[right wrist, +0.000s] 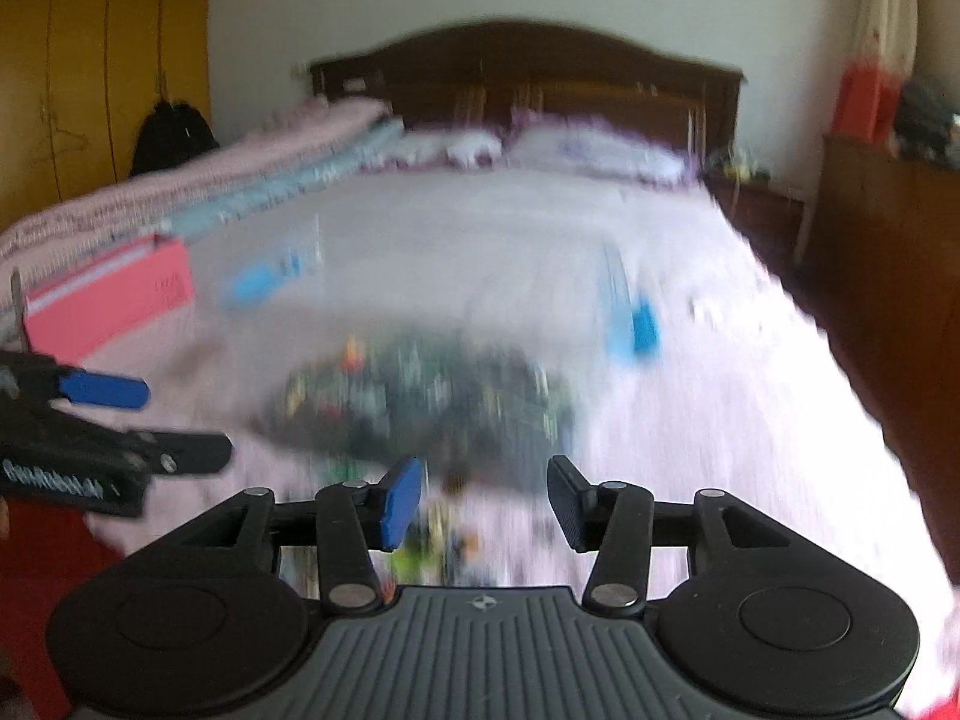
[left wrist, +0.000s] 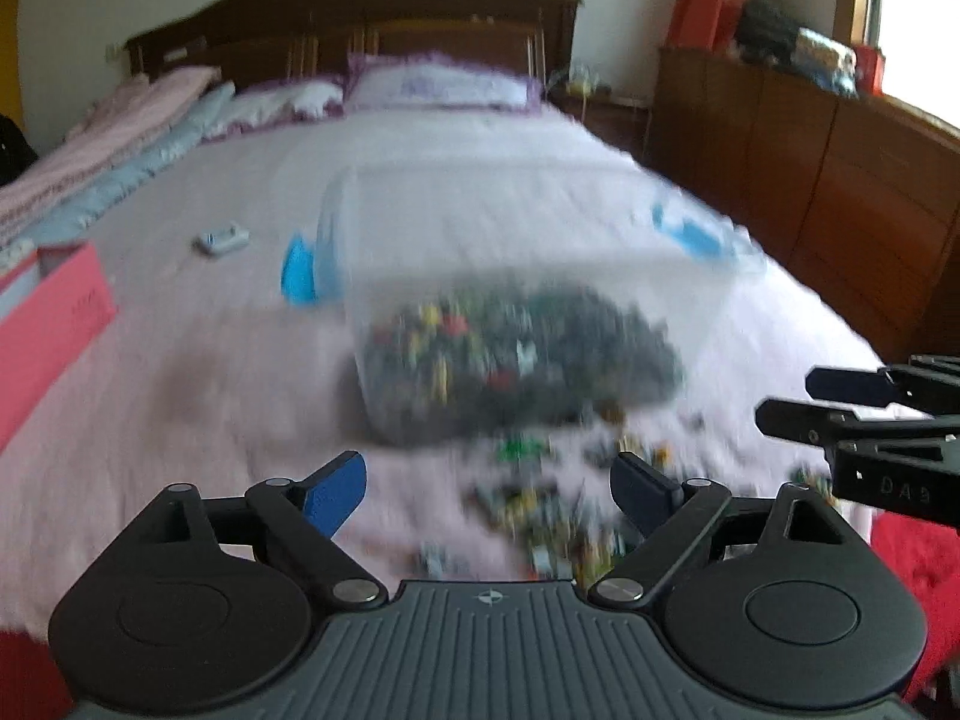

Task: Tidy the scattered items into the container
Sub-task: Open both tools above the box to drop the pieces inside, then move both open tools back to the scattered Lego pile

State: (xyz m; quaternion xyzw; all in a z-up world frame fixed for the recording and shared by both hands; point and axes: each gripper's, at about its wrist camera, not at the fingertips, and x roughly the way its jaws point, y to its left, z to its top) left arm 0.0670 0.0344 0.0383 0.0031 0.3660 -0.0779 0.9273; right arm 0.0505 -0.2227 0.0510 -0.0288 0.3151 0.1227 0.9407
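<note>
A clear plastic container (left wrist: 516,312) with blue side clips stands on the bed, holding a heap of small coloured toy pieces; it also shows blurred in the right wrist view (right wrist: 420,384). More loose pieces (left wrist: 552,510) lie scattered on the sheet in front of it, just beyond my left gripper (left wrist: 489,495), which is open and empty. My right gripper (right wrist: 483,504) is open and empty, low over loose pieces (right wrist: 444,534) near the container's front. Each gripper shows at the edge of the other's view.
A pink box (left wrist: 48,324) lies at the bed's left edge. A small white object (left wrist: 222,238) lies on the sheet left of the container. Folded blankets (right wrist: 180,186) and pillows (left wrist: 438,87) lie at the far end. A wooden cabinet (left wrist: 840,180) stands right.
</note>
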